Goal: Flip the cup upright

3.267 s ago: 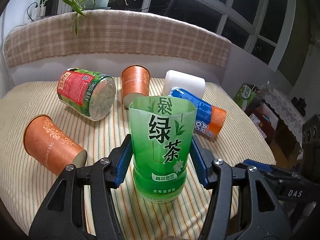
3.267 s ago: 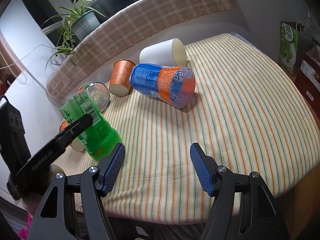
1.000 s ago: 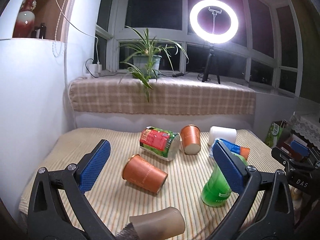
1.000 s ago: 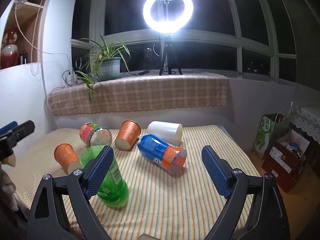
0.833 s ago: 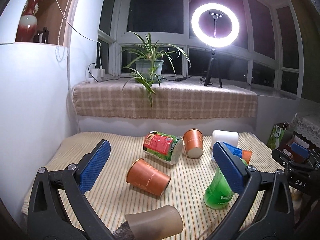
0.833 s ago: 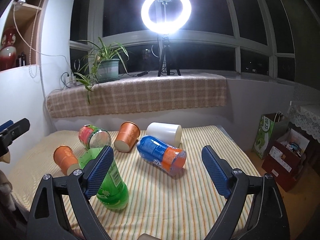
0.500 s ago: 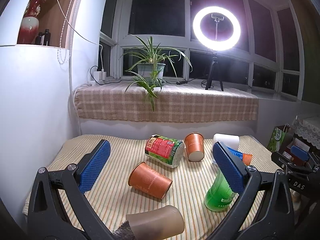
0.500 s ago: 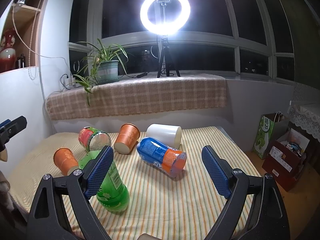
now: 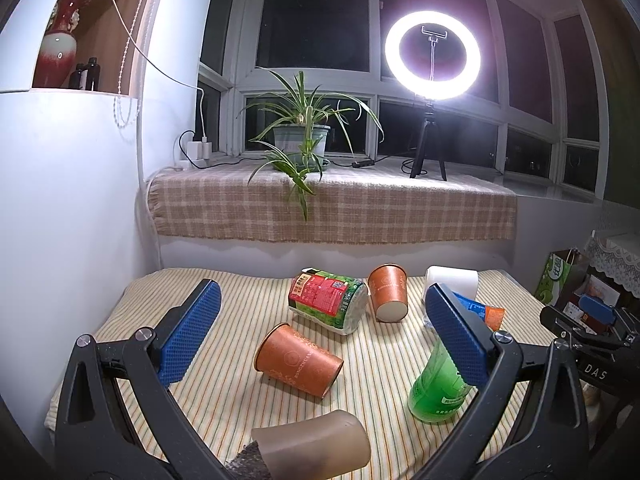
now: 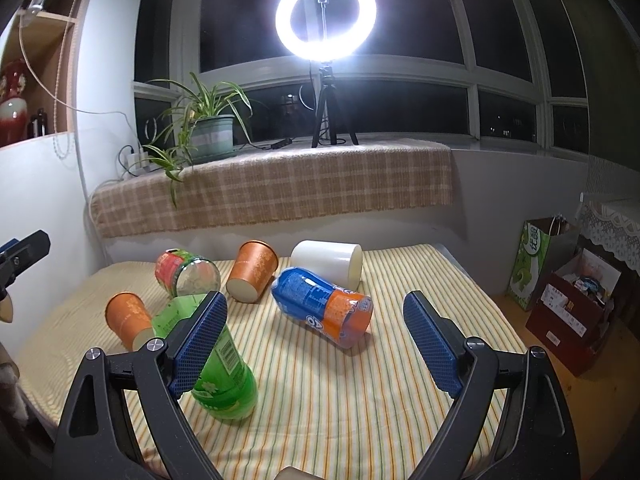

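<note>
Both of your tongs hang wide open and empty above the near edge of the tabletop point(image 9: 224, 292), the left tongs point(image 9: 320, 340) over its left half and the right tongs point(image 10: 316, 340) over its right half. The green cup point(image 10: 216, 364) already stands upright at the front, so the work left is the cups lying on their sides. Nearest your left tongs is the orange paper cup point(image 9: 298, 364), just ahead and a little below their centre; its long axis runs across your view, mouth to the left and base to the right, so you would likely need to turn the wrist to close across the wall. Nearest your right tongs is the blue-and-orange cup point(image 10: 324, 308), straight ahead between the fingers, its axis slanting from far left to near right. Behind lie the red-labelled cup point(image 9: 326, 300), a second orange cup point(image 9: 388, 292) with its base toward you, and the white cup point(image 10: 326, 262), each on its side. None shows anything inside, though most interiors face away.
</note>
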Available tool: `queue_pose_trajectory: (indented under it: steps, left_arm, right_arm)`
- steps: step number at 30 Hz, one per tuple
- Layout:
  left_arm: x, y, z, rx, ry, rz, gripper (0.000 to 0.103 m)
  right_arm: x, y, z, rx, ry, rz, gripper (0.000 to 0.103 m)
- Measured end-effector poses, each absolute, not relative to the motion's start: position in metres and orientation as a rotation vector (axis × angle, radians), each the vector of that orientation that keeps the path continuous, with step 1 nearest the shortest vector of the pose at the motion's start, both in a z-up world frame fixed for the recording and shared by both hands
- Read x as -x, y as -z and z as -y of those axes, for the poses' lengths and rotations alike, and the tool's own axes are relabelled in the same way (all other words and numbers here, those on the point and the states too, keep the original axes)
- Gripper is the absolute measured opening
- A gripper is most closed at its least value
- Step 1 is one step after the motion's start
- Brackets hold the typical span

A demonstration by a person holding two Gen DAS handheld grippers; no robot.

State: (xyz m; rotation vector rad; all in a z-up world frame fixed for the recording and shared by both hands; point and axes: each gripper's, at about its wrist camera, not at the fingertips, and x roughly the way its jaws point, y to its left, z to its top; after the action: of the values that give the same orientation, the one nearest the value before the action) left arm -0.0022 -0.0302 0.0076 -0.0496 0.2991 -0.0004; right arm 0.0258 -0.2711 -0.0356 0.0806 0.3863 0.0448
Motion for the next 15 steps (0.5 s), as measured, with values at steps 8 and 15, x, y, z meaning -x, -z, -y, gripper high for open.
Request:
queue_pose_trajectory:
  steps: [8, 15]
  left_arm:
    - [0.0020, -0.0072, 0.0302, 0.049, 0.000, -0.299, 0.103]
    - [0.0026, -0.0079, 0.0303, 0.049, -0.001, -0.300, 0.103]
  right_arm:
    - [-0.0282, 0.0387, 0.2716, -0.088, -0.042, -0.399, 0.090]
    - [-0.0299, 0.0420, 0.2721, -0.096, -0.041, -0.412, 0.090]
